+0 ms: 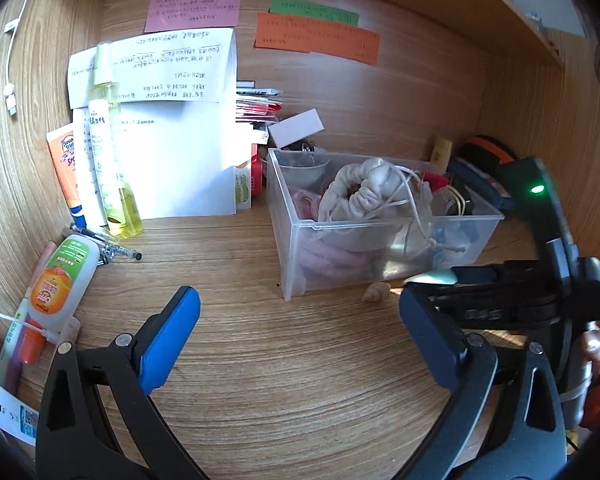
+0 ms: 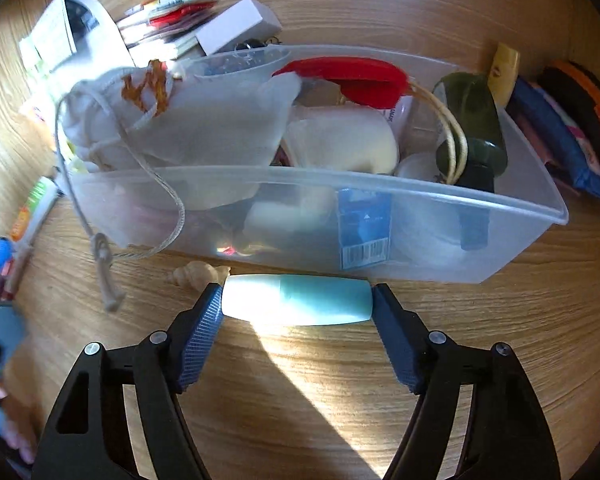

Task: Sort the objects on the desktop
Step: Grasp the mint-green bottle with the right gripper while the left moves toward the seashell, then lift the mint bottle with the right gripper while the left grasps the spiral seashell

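**Pale green tube bracketed at both ends, clear bin crowded behind**

The right tool point(image 2: 298, 308) has its blue pads at both ends of a pale green tube point(image 2: 298, 305) lying on the wooden worktop point(image 2: 500, 340) just in front of the clear plastic bin point(image 2: 380, 216); whether the pads press on it or merely touch cannot be told; a small seashell point(image 2: 198, 272) lies beside the tube's left end. The left tool point(image 1: 300, 320) stands wide apart over bare wood, holding nothing. Inside the bin a white drawstring bag point(image 2: 172, 120) covers much of the contents; a blue barcode label shows through the wall, unreadable. At the left a bottle point(image 1: 62, 276) reads "OFF"; an orange tube point(image 1: 66, 172) shows only "SPO", the rest hidden. Handwritten coloured notes point(image 1: 194, 4) on the wooden back panel are too small to read.
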The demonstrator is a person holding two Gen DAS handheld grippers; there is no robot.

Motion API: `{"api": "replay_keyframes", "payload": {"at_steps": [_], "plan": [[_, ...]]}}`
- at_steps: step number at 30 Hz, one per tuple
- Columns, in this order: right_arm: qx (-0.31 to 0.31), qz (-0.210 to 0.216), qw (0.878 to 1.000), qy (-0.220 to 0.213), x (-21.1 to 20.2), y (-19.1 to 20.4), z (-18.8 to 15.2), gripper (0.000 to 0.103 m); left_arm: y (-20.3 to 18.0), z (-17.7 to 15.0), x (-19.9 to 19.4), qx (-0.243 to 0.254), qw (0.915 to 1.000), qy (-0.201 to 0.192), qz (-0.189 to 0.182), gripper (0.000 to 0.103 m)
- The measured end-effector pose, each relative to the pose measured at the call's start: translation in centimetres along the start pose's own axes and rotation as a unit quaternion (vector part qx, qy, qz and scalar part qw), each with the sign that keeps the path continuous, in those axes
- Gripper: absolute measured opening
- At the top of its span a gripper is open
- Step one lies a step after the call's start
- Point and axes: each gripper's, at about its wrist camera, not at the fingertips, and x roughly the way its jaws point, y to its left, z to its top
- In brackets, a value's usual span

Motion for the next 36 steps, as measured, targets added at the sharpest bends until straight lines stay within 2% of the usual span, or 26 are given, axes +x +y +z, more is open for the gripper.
{"api": "replay_keyframes", "payload": {"at_steps": [5, 7, 9, 11, 15, 21, 25, 30, 36], "plan": [[0.002, 0.025, 0.999, -0.035, -2.6, -1.9, -1.2, 0.071, -1.5, 0.3, 2.0, 0.022, 0.9985, 0.046, -0.021, 0.098], [-0.005, 0.025, 0.998, -0.054, -3.8, -2.4, -1.7, 0.071, -2.3, 0.3, 3.0, 0.029, 0.9970, 0.067, -0.027, 0.089], [-0.018, 0.021, 0.997, -0.076, -5.0, -3.1, -1.9, 0.071, -3.1, 0.4, 4.5, 0.031, 0.9939, 0.101, -0.033, 0.073], [-0.029, 0.020, 0.995, -0.096, -6.2, -3.3, -2.5, 0.071, -3.9, 0.2, 5.7, 0.033, 0.9916, 0.122, -0.026, 0.064], [-0.040, 0.033, 0.992, -0.113, -6.8, -3.6, -2.0, 0.071, -5.3, 0.2, 6.6, 0.043, 0.9899, 0.134, -0.019, 0.048], [-0.045, 0.065, 0.990, -0.118, -6.7, -4.9, -2.2, 0.071, -7.3, 0.7, 8.1, 0.057, 0.9870, 0.150, -0.009, 0.047], [-0.043, 0.085, 0.988, -0.125, -6.9, -5.4, -2.3, 0.072, -7.7, 0.9, 9.0, 0.066, 0.9860, 0.152, 0.012, 0.045], [-0.048, 0.093, 0.986, -0.130, -7.1, -5.3, -2.5, 0.072, -7.8, 1.2, 10.3, 0.065, 0.9836, 0.168, 0.004, 0.029], [-0.047, 0.105, 0.986, -0.122, -6.8, -5.5, -2.4, 0.072, -7.9, 0.8, 10.7, 0.065, 0.9833, 0.170, -0.002, 0.028]]}}
